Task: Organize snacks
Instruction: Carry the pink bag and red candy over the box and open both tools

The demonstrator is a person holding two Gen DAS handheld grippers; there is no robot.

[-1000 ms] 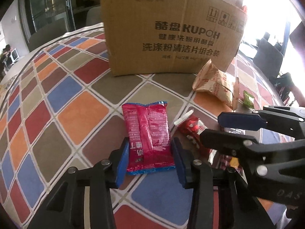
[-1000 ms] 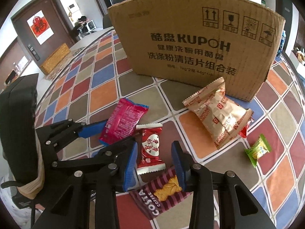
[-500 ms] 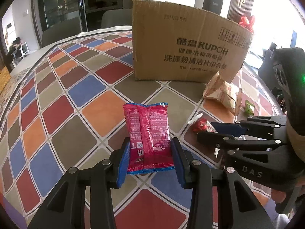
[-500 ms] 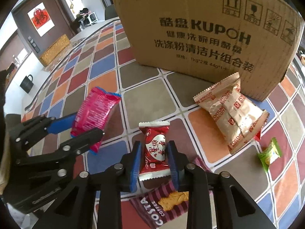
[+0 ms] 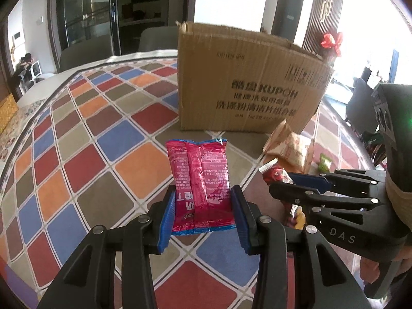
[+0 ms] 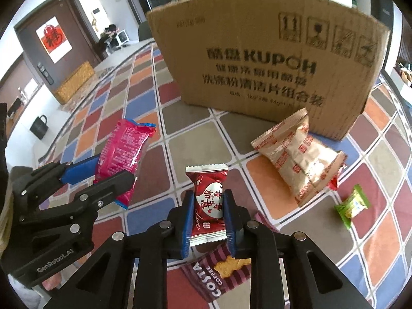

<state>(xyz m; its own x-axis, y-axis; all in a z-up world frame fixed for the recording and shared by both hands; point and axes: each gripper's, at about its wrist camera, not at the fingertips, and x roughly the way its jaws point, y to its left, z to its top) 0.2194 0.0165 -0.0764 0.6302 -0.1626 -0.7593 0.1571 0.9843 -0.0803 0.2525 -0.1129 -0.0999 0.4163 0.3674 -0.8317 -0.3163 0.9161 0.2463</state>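
My left gripper (image 5: 203, 203) is shut on a pink snack packet (image 5: 199, 177) and holds it lifted above the chequered tablecloth; the same packet (image 6: 121, 152) shows at the left of the right wrist view. My right gripper (image 6: 207, 207) is shut on a small red candy packet (image 6: 207, 198), both blue pads pressing its sides, low over the table. The red candy (image 5: 274, 173) peeks out beyond the right gripper's fingers (image 5: 309, 180) in the left wrist view. A tall open cardboard box (image 6: 270, 72) stands behind the snacks.
A tan snack bag (image 6: 296, 157) lies in front of the box, a small green candy (image 6: 351, 206) to its right. A striped Costa coffee packet (image 6: 221, 275) lies under my right gripper. The tablecloth (image 5: 85, 154) stretches to the left; a chair (image 5: 154, 38) stands behind the table.
The left gripper has risen with the pink packet off the table. The right gripper's jaws have closed onto the red candy packet, which lay loose between them before.
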